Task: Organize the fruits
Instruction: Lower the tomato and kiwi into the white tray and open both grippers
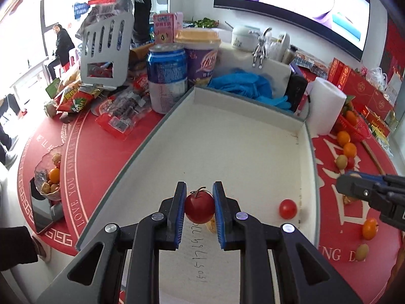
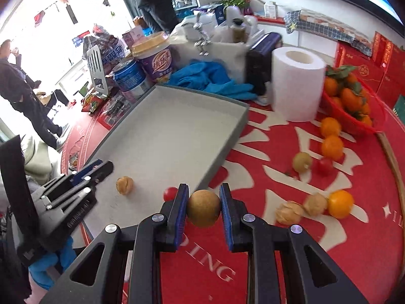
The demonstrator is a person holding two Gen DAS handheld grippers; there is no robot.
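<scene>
My left gripper (image 1: 199, 204) is shut on a red cherry tomato (image 1: 199, 207) and holds it over the near end of the white tray (image 1: 227, 131). A second cherry tomato (image 1: 287, 209) and a husked yellow fruit (image 2: 124, 185) lie in the tray. My right gripper (image 2: 204, 204) is shut on a round brown longan-like fruit (image 2: 204, 211), above the red tablecloth just right of the tray's edge (image 2: 227, 149). Oranges (image 2: 332, 147), a green-yellow fruit (image 2: 302, 162), a tomato (image 2: 324, 166) and husked fruits (image 2: 289, 211) lie loose on the cloth.
A red basket of tangerines (image 2: 354, 101) and a paper roll (image 2: 297, 83) stand behind the loose fruit. Blue gloves (image 1: 243, 86), a blue can (image 1: 167, 78), a purple cup (image 1: 200, 58) and snack packets crowd the tray's far end. A glass bowl of fruit (image 1: 49, 179) sits left.
</scene>
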